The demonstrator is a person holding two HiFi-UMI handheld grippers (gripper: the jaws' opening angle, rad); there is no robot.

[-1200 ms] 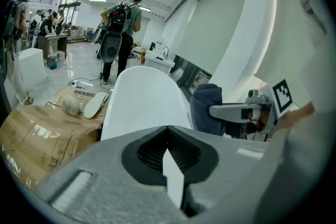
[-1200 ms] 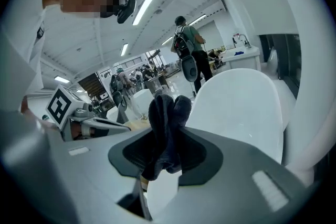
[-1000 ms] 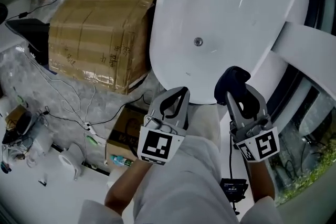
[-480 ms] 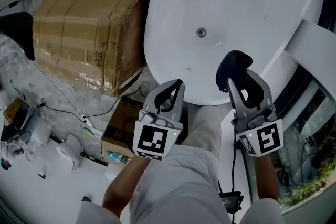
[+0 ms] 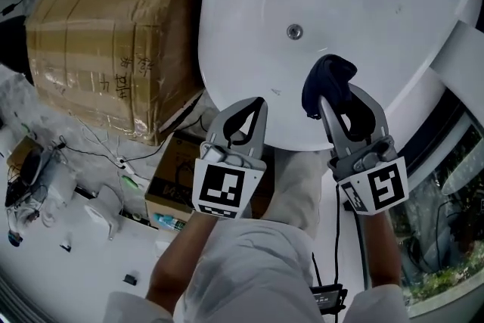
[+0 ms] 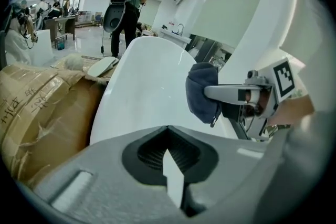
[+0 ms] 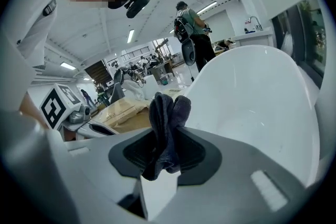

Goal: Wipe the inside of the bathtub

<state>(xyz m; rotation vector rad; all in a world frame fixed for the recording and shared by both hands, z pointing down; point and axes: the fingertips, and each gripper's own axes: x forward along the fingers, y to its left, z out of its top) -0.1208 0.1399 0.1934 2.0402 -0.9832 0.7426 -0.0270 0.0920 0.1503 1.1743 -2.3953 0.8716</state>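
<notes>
- Only the head view shows the drain [image 5: 294,31] in the floor of the white bathtub [image 5: 378,4]. It also shows a big taped cardboard box [image 5: 106,26] just beside the tub's left side. A smaller box [image 5: 175,181] lies on the floor near the left gripper [image 5: 257,106], with loose cables [image 5: 98,147] further left.
- The left gripper view shows what the head view cannot: its own jaws are pressed together with nothing between them. It also catches the right gripper [image 5: 339,94] side-on, with the dark blue cloth [image 5: 325,83] bulging out past the tips.
- The right gripper view looks along its own jaws, which are closing with the cloth pinched between them. The cloth's folds stand up above the pads.
- Both gripper views — not the head view — show a person with a backpack [image 6: 128,2] standing beyond the tub's far end.
- The cloth is held up by the right gripper over the near end of the bathtub, on the near side of the drain. No view settles whether it touches the white surface.
- The left gripper's tips sit at the tub's near rim, apart from the cloth.
- Count: two grippers, one cloth, one bathtub with one drain, two boxes — one large, one small — and one standing person with a backpack.
</notes>
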